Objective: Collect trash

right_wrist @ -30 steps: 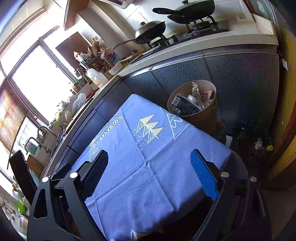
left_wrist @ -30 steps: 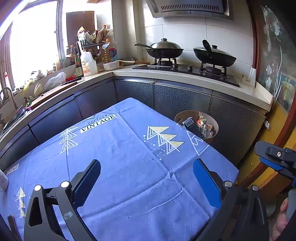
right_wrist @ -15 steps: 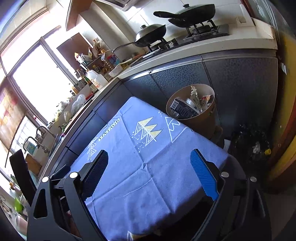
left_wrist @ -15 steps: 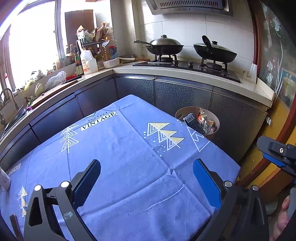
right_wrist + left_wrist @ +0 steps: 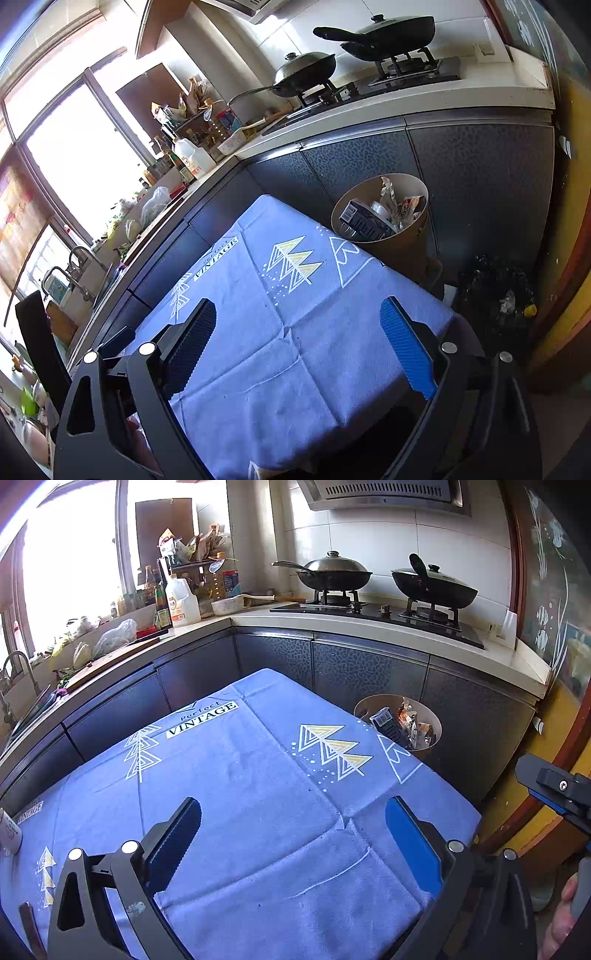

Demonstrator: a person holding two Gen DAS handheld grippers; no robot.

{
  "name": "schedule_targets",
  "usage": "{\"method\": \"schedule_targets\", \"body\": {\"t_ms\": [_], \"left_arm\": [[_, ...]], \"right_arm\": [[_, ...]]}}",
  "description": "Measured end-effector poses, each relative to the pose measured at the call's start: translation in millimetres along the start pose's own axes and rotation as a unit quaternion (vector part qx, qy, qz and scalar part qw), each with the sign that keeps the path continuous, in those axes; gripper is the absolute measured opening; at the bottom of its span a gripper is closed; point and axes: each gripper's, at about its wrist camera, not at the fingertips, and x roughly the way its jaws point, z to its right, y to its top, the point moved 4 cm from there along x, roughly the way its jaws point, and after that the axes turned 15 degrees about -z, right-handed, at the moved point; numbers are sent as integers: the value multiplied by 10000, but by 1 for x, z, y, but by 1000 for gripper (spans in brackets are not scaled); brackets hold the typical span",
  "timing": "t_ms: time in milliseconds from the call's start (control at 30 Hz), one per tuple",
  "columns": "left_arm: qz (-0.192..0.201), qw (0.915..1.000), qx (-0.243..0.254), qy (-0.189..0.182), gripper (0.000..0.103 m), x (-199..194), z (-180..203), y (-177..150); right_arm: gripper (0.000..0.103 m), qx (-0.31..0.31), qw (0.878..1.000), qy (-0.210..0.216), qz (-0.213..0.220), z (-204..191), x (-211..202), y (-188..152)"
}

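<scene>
A round tan trash bin stands on the floor past the table's far right corner, holding a dark box and several crumpled wrappers. It also shows in the right wrist view. My left gripper is open and empty above the blue tablecloth. My right gripper is open and empty above the cloth's near right part; part of it shows at the right edge of the left wrist view.
Dark kitchen cabinets wrap the table's far sides. Two lidded pans sit on the stove. Bottles and a jug crowd the counter. A white cup stands at the table's left edge. Small debris lies on the dark floor.
Both views have drifted slightly; the bin and counter sit a little lower in the left wrist view and the right wrist view has shifted a little. Both grippers stay open and empty.
</scene>
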Motion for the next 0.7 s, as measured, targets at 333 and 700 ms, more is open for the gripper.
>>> {"method": "schedule_targets", "body": {"t_ms": [333,700], "left_arm": [[98,9999,26,-70,99,-4,1,0],[238,9997,35,-19,99,-12,3,-1]], "right_arm": [[89,-24,10000,-42,39,0,-1,0],[89,-20,10000,-42,62,0,-1,-1]]}}
